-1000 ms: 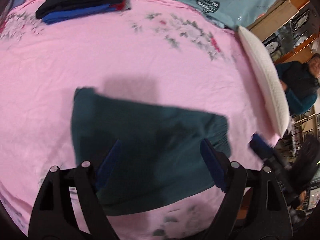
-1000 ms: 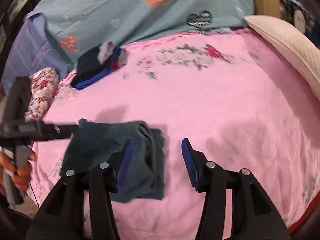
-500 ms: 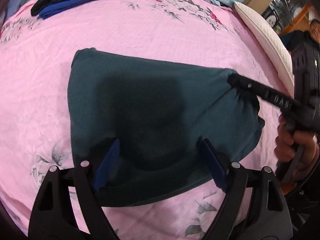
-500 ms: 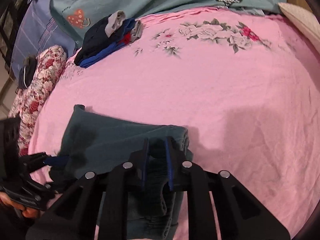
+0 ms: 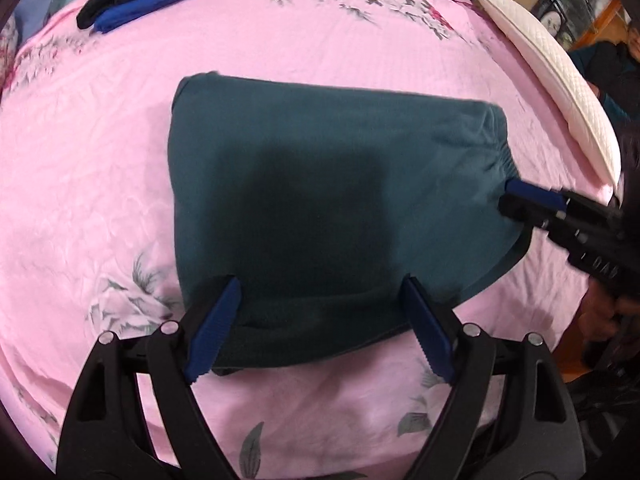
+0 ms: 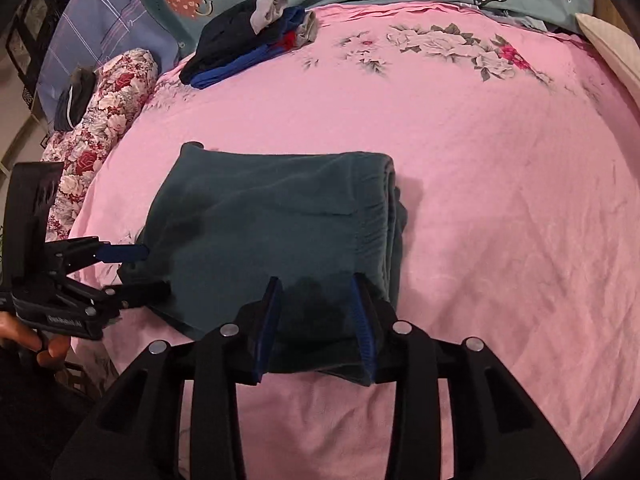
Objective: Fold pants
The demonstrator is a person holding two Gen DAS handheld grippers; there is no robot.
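Pants of dark teal fleece were seen folded into a thick rectangle, laid flat on the pink flowered bedsheet in the centre of both views, with the elastic waistband stacked along the right edge in the right wrist view. The left tongs were held wide apart at the lower edge of the left wrist view, the near hem of the fabric lying between the blue pads without being pressed. The right tongs were found partly apart, the jaws having just been opening, with the near right corner of the garment between them; whether the pads pressed it could not be told. A pile of folded dark and blue clothes was seen well apart at the upper left of the right wrist view, near a red floral cushion. A white pillow was set along the upper right edge of the bed.
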